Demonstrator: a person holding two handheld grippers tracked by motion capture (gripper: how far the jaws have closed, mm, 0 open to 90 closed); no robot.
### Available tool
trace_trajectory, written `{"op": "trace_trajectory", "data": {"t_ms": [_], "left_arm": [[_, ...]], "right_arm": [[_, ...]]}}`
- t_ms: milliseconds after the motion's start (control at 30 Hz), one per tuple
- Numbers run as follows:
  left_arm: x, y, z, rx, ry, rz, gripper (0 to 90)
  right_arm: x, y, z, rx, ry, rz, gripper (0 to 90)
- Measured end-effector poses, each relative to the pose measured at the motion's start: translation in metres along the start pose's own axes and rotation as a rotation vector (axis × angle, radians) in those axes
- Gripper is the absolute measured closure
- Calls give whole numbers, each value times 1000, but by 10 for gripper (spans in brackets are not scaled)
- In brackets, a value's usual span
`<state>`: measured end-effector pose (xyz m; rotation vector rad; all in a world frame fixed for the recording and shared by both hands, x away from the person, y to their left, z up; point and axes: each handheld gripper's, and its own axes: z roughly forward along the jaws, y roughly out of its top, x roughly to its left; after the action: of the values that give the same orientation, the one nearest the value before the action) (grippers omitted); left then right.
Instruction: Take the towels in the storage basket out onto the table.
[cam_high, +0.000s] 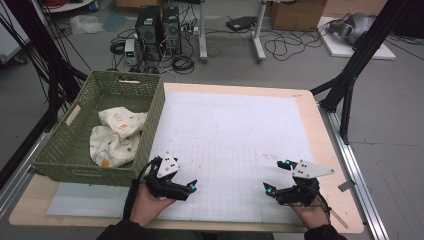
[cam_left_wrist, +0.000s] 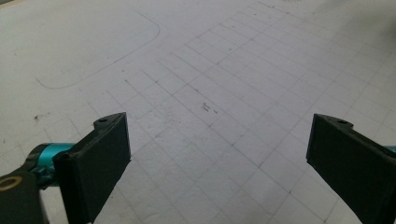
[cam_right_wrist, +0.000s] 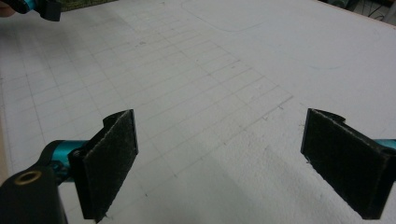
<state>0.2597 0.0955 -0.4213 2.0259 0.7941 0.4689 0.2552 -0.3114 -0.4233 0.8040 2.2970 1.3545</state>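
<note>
No legible text, brand, number or sign is found in any view. The white mat at frame centre carries only a pencilled grid and curved outlines. A pale tag on the green basket, left of frame, is too small to read.

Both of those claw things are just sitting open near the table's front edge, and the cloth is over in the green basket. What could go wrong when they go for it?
1. The cloth lies crumpled low inside the green basket, so the left gripper might bump the tall woven wall while reaching in.
2. The right gripper sits far across the white mat; reaching over could crowd the left one.
3. Open jaws may pinch just one fold, leaving the rest dragging.
</note>
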Motion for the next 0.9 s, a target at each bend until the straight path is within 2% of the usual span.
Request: {"op": "trace_trajectory", "data": {"t_ms": [200, 900], "left_arm": [[0, 0, -1, 1, 2, -4, 68], [-3, 1, -2, -7, -23, -6, 75]], "right_arm": [[-1, -1, -1, -7, 3, 17, 102], [2, -1, -4, -3, -2, 1, 102]]}}
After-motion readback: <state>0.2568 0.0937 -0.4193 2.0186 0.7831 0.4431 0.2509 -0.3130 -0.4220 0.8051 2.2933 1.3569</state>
